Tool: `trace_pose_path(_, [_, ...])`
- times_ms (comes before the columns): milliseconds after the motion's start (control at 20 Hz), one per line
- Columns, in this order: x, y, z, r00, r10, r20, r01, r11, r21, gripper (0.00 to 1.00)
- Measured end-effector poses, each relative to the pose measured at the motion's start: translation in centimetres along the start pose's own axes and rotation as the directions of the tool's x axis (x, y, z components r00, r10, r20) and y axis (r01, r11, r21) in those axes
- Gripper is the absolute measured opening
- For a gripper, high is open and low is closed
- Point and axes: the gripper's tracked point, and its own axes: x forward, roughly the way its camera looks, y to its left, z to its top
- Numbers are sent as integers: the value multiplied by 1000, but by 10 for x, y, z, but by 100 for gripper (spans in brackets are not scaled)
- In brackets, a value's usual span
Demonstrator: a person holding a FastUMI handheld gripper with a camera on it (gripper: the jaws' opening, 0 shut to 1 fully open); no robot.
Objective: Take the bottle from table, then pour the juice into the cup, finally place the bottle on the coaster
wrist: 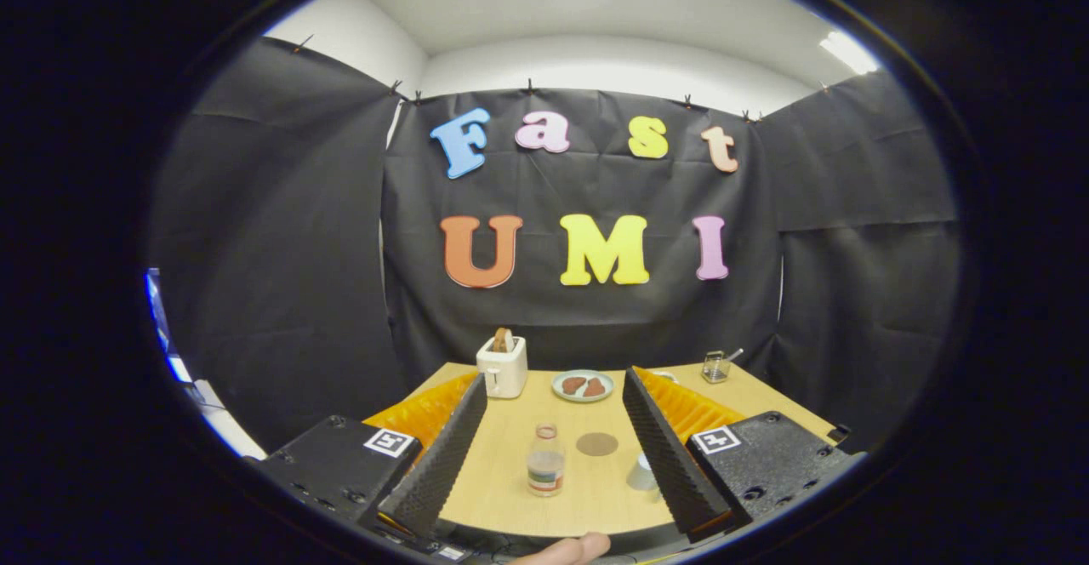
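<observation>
Bottle (545, 461) upright mid-desk, claw (553, 454) wide open w/ nothing held; cup (642, 472) near right finger, a careless approach could knock it.

Bottle (545, 461): small, clear, upright on bench, cap on, label band round lower body, pale liquid inside; between gripper fingers' lines, well ahead of them, untouched. Coaster (597, 443): round, flat, brown, just beside bottle on its right and slightly farther back, bare. Cup (641, 472): pale, near right finger, partly hidden behind it, right of bottle.
</observation>
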Motion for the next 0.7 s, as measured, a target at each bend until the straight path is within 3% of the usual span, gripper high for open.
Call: trace_pose_path(700, [33, 5, -83, 998, -22, -52, 23, 1000, 19, 100])
